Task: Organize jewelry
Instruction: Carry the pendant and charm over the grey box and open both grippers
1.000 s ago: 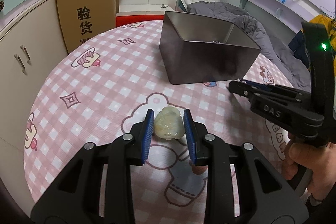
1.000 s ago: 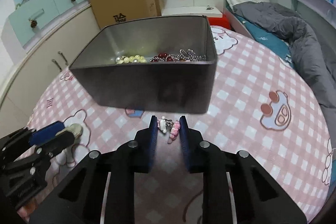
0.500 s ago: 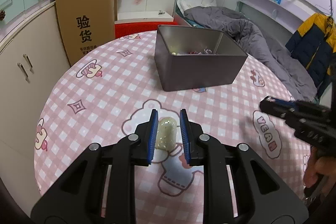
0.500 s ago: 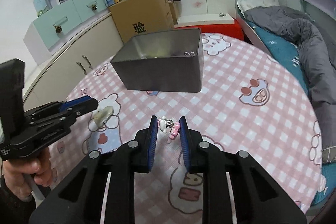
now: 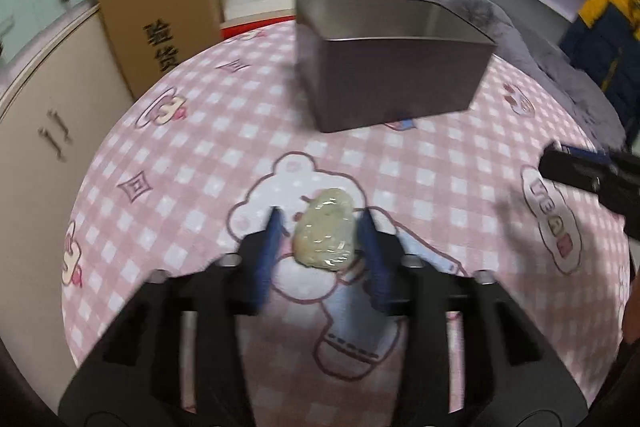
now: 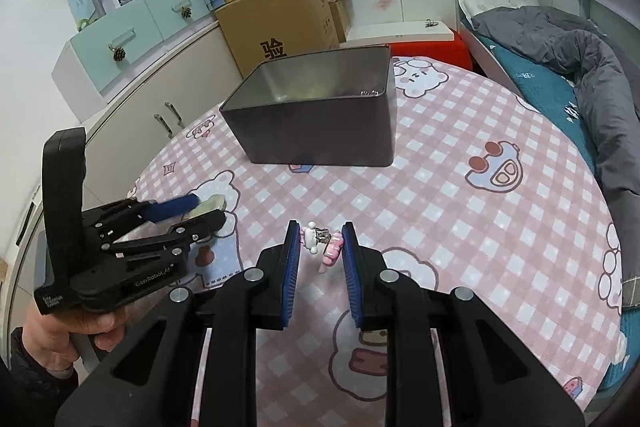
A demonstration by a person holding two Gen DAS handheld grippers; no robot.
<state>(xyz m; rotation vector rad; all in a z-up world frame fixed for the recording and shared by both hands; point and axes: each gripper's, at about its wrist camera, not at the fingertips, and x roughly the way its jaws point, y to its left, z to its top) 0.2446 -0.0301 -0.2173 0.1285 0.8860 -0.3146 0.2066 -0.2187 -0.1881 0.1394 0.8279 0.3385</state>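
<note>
A pale green jade pendant (image 5: 325, 234) lies on the pink checked tablecloth between the jaws of my left gripper (image 5: 322, 231), which is open around it. It also shows in the right wrist view (image 6: 210, 205), beside the left gripper (image 6: 188, 213). My right gripper (image 6: 320, 241) is shut on a small white and pink charm clip (image 6: 322, 243), held above the cloth. The grey metal box (image 6: 320, 115) stands beyond, with jewelry just visible inside. The box also shows in the left wrist view (image 5: 392, 67).
A cardboard box (image 6: 280, 19) stands behind the table by cream cabinets (image 6: 168, 99). A bed with a grey duvet (image 6: 580, 59) lies to the right. The right gripper (image 5: 592, 175) enters the left wrist view at the right edge.
My left gripper's jaws have opened wider and the pendant now lies flat between them. My right gripper has pulled farther back from the box with the charm clip.
</note>
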